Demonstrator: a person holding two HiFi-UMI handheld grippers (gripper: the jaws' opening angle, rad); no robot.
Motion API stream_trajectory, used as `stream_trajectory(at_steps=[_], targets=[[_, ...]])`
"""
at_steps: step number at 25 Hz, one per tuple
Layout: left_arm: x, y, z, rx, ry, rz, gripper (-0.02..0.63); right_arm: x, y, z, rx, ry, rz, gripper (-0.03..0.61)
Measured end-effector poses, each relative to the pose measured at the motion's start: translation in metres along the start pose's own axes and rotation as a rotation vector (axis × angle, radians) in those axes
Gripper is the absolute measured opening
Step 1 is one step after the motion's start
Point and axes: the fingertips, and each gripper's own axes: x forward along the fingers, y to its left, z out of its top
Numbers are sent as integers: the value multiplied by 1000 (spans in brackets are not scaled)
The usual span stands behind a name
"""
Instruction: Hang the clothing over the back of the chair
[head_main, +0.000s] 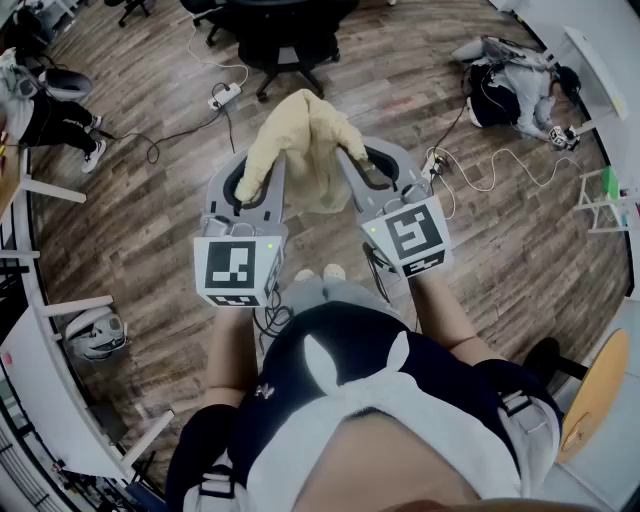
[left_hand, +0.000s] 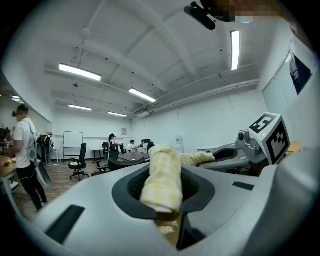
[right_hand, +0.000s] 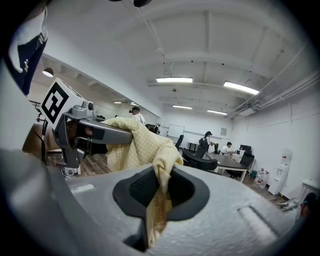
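A pale yellow checked garment hangs in the air between my two grippers, above the wooden floor. In the head view my left gripper is shut on its left part and my right gripper on its right part, both held about level. In the left gripper view a rolled fold of the garment is pinched in the jaws of my left gripper. In the right gripper view the cloth drapes out of my right gripper. A black office chair stands ahead, its back beyond the garment.
Cables and a power strip lie on the floor before the chair. A person sits on the floor at the far right, another person stands at the left. White table legs run along the left; a wooden stool is at the right.
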Motion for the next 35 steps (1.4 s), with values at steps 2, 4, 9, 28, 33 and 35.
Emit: stream_trajectory(at_steps=[2,4,9,28,33,35], targets=[[6,-3,-1,-6,3,2,80,-1,-6,-4,8,-2,-1,29],[10,-6,-2,-7,5,6,80,-3,-10,-8,12,-1,1,29],[12,-17,-12,-20,18,26,80,-13,-17,-23,19,4,23,29],[82,10,-37,-32,60,35,80,40,-67,-53,26,32,55,29],[117,43,-35,-37,62,31,80,78,-91,-49,23,39,49,29],[130,56,-34,-36,60,31,80,95,-99,-47,24,38,45,29]])
